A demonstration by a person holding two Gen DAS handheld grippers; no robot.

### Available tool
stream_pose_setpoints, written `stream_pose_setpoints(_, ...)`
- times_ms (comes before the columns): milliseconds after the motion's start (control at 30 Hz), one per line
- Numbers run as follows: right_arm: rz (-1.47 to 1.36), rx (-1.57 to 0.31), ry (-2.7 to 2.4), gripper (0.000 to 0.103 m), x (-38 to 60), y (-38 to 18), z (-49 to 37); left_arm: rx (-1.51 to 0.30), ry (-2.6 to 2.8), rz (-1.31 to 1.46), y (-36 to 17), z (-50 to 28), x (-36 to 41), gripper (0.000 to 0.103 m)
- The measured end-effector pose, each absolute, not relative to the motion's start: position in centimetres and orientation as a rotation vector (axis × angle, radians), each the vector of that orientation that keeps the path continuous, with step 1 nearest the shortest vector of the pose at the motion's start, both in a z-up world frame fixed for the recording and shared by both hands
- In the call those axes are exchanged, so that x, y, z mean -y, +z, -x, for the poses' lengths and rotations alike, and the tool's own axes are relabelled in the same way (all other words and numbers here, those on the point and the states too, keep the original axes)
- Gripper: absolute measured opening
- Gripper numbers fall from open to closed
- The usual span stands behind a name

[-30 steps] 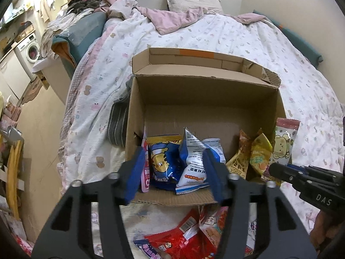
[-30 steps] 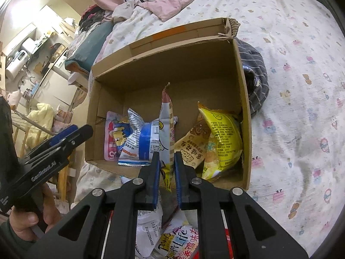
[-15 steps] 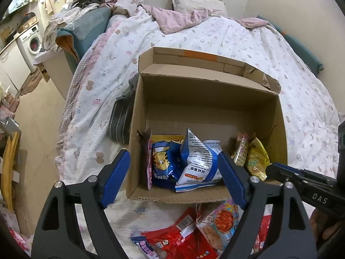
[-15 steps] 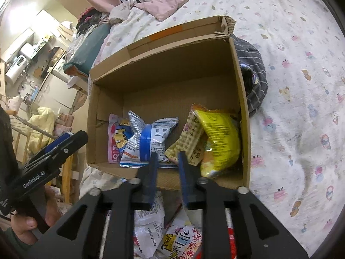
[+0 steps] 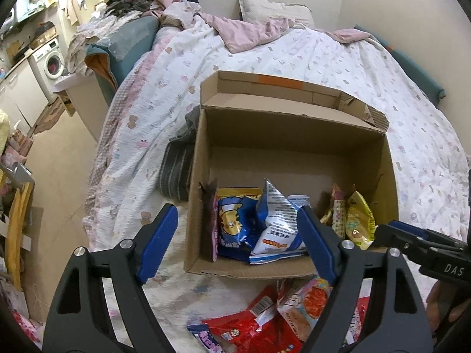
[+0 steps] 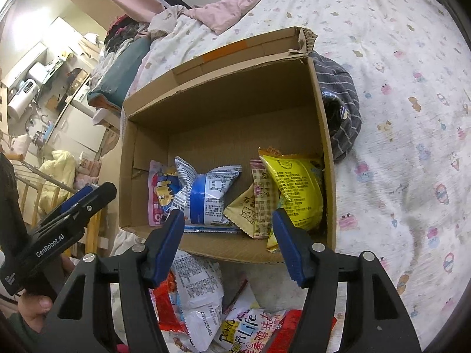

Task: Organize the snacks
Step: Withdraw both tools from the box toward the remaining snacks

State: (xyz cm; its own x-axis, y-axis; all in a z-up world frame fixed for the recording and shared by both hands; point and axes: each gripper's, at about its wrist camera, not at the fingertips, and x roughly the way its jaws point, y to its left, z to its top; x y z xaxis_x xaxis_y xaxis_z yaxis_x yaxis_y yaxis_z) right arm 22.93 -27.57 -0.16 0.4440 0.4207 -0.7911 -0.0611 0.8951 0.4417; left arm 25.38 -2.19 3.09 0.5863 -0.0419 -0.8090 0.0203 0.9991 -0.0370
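An open cardboard box [image 5: 294, 135] [image 6: 223, 88] lies on the bed with snack packets inside: a blue and white packet [image 5: 276, 226] [image 6: 206, 191], a blue cartoon packet [image 5: 232, 223], a yellow packet [image 6: 297, 188] [image 5: 357, 220] and a beige checked packet [image 6: 260, 200]. Loose snack packets [image 5: 265, 323] [image 6: 200, 297] lie on the bed in front of the box. My left gripper [image 5: 235, 241] is open and empty, in front of the box. My right gripper [image 6: 228, 241] is open and empty at the box's near edge; it also shows in the left wrist view [image 5: 412, 241].
A striped grey garment [image 5: 176, 170] [image 6: 341, 100] lies against the box's side. The floral bed cover [image 6: 397, 117] spreads to the right and behind. The floor and a washing machine [image 5: 50, 61] are at the left, past the bed edge.
My right gripper has let go of the beige checked packet in the box and opened wide. My left gripper has opened wider and pulled back a little.
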Motion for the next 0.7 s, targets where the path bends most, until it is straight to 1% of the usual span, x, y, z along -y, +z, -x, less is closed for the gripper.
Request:
stream_pose_setpoints(333,-0.371,-1.051,0.308,0.065,28.2,0.9,-21.1,-0.901,0.017,0.007,3.9,-23.1,0.6,0.080)
stream_pose_setpoints(400,-0.371,-1.038,0.310,0.066,28.3,1.2,-20.4,-0.903,0.007,0.016,4.0,-22.5,0.2,0.080)
stream_pose_setpoints(433,-0.370,-1.033,0.307,0.073,28.3,1.4,-20.1,-0.905,-0.015,0.034,4.1,-22.4,0.0,0.080)
stream_pose_setpoints(467,-0.369,-1.022,0.296,0.083,28.4,1.6,-19.7,-0.910,-0.060,0.062,4.2,-22.2,-0.2,0.080)
stream_pose_setpoints(533,-0.373,-0.992,0.298,0.090,28.4,2.1,-19.0,-0.899,-0.074,0.072,4.6,-21.7,-0.3,0.080)
stream_pose_setpoints(600,-0.363,-0.974,0.314,0.091,28.3,2.6,-18.3,-0.881,-0.071,0.076,4.9,-21.0,-0.6,0.081)
stream_pose_setpoints(700,-0.341,-0.958,0.326,0.091,28.3,3.1,-17.4,-0.889,-0.063,0.099,4.9,-20.1,-1.2,0.085)
